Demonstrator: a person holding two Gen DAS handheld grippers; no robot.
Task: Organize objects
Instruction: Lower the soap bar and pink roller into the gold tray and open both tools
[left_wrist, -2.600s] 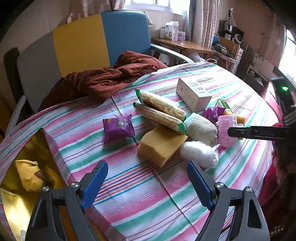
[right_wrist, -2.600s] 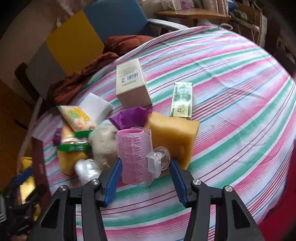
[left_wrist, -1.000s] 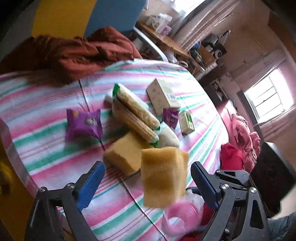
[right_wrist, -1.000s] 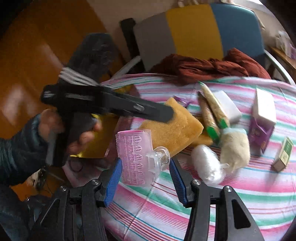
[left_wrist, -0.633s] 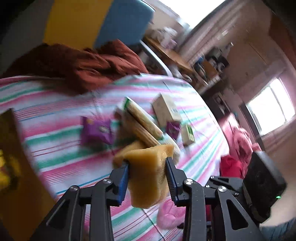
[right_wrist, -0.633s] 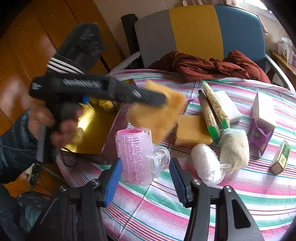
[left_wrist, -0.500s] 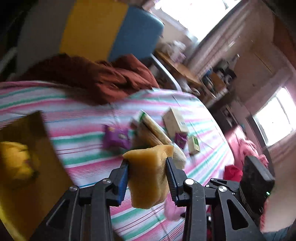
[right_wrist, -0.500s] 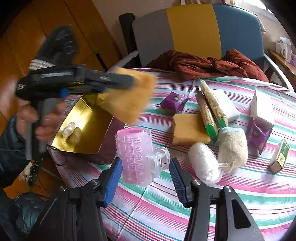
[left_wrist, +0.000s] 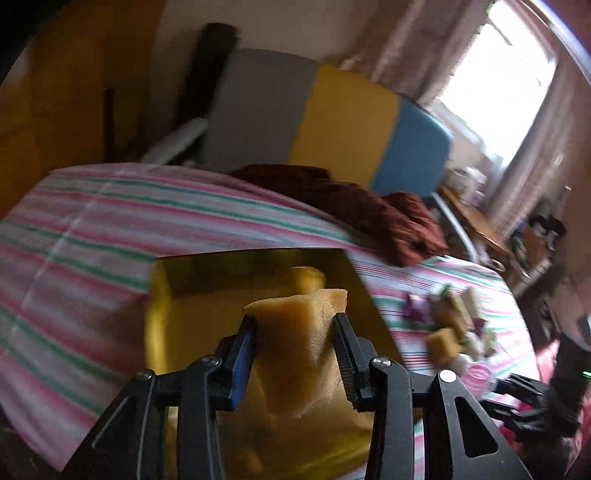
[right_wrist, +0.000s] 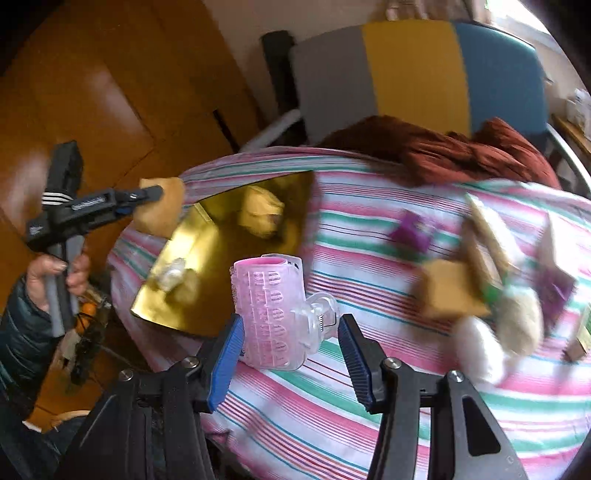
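My left gripper (left_wrist: 295, 332) is shut on a yellow sponge (left_wrist: 299, 343) and holds it above the open gold box (left_wrist: 192, 317) at the table's left edge. In the right wrist view the left gripper (right_wrist: 147, 195) with the sponge (right_wrist: 162, 214) hangs over the box's near-left side (right_wrist: 229, 266). My right gripper (right_wrist: 291, 332) is shut on a pink hair roller with a clear clip (right_wrist: 273, 310), held over the striped tablecloth (right_wrist: 369, 406) beside the box. A yellow item (right_wrist: 258, 210) and a pale item (right_wrist: 170, 273) lie in the box.
A second yellow sponge (right_wrist: 447, 291), corn packets (right_wrist: 487, 243), purple packets (right_wrist: 410, 229), a white bundle (right_wrist: 476, 347) and a beige roll (right_wrist: 521, 317) lie on the table's right. A dark red cloth (right_wrist: 461, 151) drapes at the back by a grey, yellow and blue chair (right_wrist: 406, 66).
My left gripper closed on the sponge, lifted it and swung left until it is over the gold box. My right gripper, holding the pink roller, has turned left toward the box.
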